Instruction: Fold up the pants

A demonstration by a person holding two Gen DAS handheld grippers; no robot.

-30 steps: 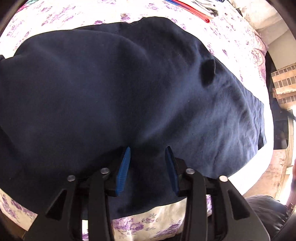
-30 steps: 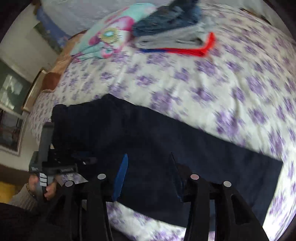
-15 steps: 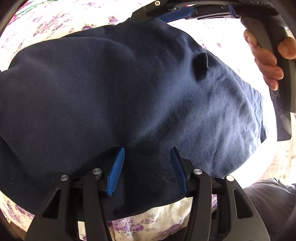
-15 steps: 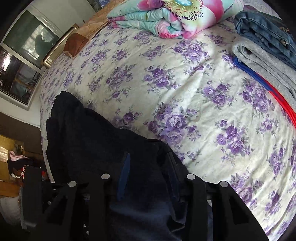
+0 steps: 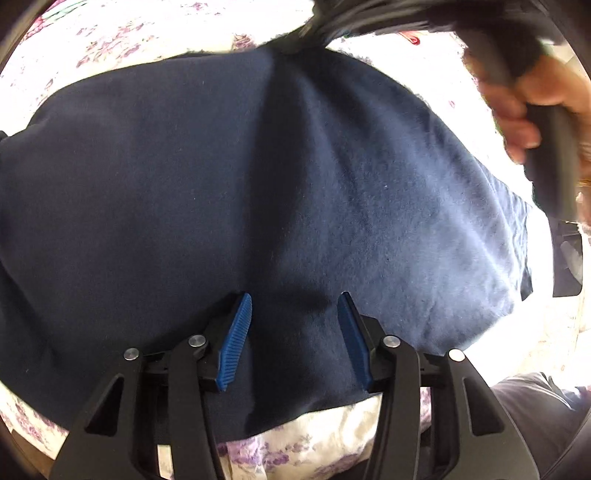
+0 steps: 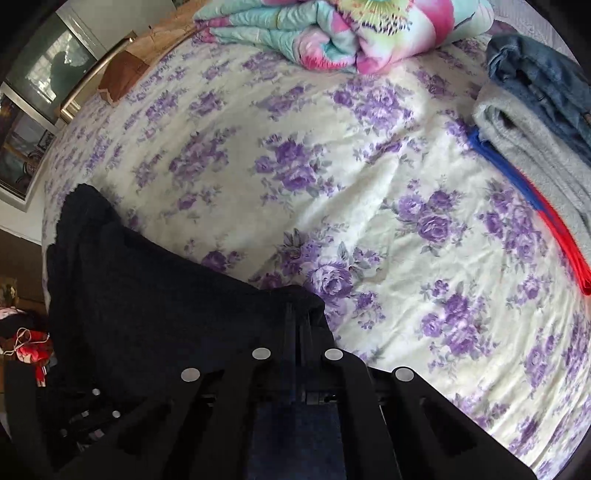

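Note:
The dark navy pants [image 5: 229,177] lie spread on the floral bed sheet [image 5: 325,443] and fill most of the left wrist view. My left gripper [image 5: 293,306] is open, its blue pads low over the cloth near its front edge, holding nothing. My right gripper [image 6: 297,314] is shut on the far edge of the pants [image 6: 147,295], pinching a ridge of cloth. It also shows at the top of the left wrist view [image 5: 317,26], with the hand [image 5: 535,92] on its handle at the upper right.
A folded pile of jeans, grey fleece and red-blue cloth [image 6: 535,122] lies on the bed at the right. A bright floral quilt [image 6: 343,33] sits at the far end. A wooden headboard [image 6: 118,70] and window are at the far left.
My right gripper has closed its jaws on the far edge of the pants and pulls it into a raised crease. The left gripper stays open and has barely moved.

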